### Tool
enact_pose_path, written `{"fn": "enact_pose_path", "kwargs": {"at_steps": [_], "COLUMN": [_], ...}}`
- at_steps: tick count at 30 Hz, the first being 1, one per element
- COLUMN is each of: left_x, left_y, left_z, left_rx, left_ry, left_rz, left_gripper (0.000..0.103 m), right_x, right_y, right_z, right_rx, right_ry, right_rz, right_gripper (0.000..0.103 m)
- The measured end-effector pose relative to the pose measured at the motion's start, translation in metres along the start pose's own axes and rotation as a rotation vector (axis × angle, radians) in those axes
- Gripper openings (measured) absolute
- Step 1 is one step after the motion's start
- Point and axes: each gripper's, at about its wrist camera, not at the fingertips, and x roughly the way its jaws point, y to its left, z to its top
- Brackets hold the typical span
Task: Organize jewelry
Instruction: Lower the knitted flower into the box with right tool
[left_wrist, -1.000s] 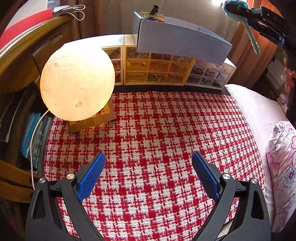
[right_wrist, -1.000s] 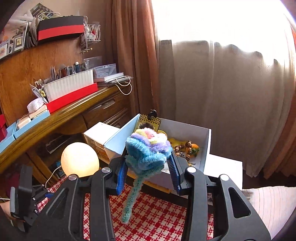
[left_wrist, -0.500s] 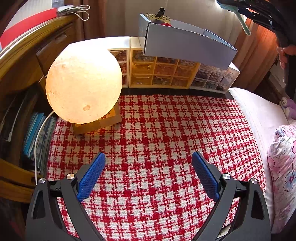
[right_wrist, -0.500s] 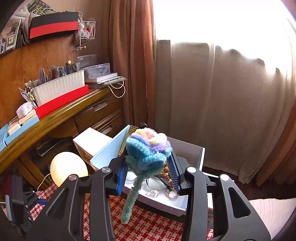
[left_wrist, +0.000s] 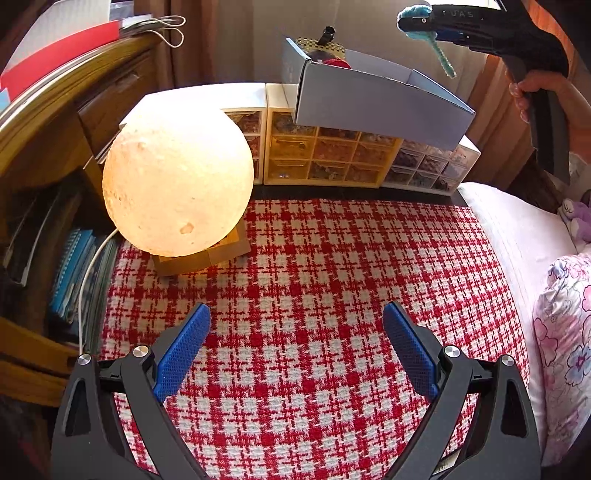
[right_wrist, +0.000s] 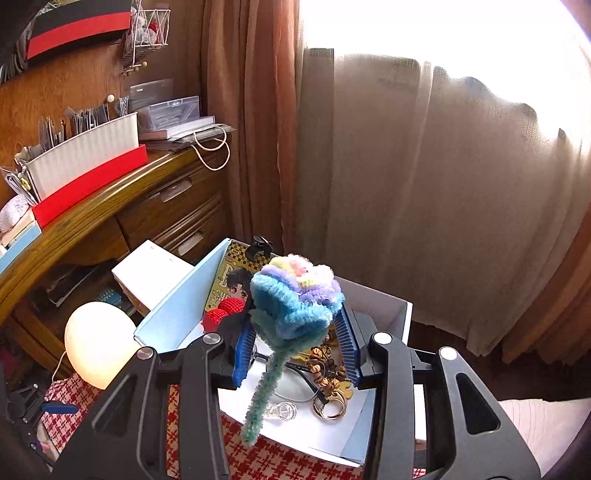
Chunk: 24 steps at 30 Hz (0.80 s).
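Chenille blue-and-pastel pipe-cleaner flower (right_wrist: 295, 299), pinched in right tongs (right_wrist: 295, 350), now over open white cardboard box (right_wrist: 373, 306), previously short of it; drop-off looks near. Left tongs (left_wrist: 295, 350) wide, empty.

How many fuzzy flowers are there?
1: the blue pipe-cleaner flower, clamped in the right gripper above the open white box. More may be hidden inside the box.
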Motion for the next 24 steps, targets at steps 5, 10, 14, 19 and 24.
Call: {"fn": "enact_pose_path", "kwargs": {"at_steps": [5, 10, 14, 19, 24], "left_x": [-0.001, -0.002, -0.003, -0.002, -0.002], "left_y": [0.003, 0.005, 0.006, 0.007, 0.006], "left_z": [0.0, 0.0, 0.0, 0.0, 0.0], "left_rx": [-0.007, -0.011, -0.017, -0.016, -0.014], "left_ry": [0.003, 0.003, 0.0, 0.003, 0.005], "left_rz": [0.005, 0.01, 0.009, 0.01, 0.008], "left_gripper": [0.094, 0.094, 0.094, 0.094, 0.094], "right_x": [0.024, 0.039, 0.05, 0.061, 0.067], "right_y": [-0.005, -0.01, -0.011, -0.008, -0.003], "right_z": [-0.004, -0.007, -0.009, -0.012, -0.013], "right_rx": [0.044, 0.069, 0.054, 0.019, 0.002], "right_ry": [0.051, 0.083, 0.115, 0.144, 0.157], "right_rz": [0.008, 0.004, -0.017, -0.048, -0.051], "right_gripper": [0.039, 0.039, 0.039, 0.039, 0.039]}}
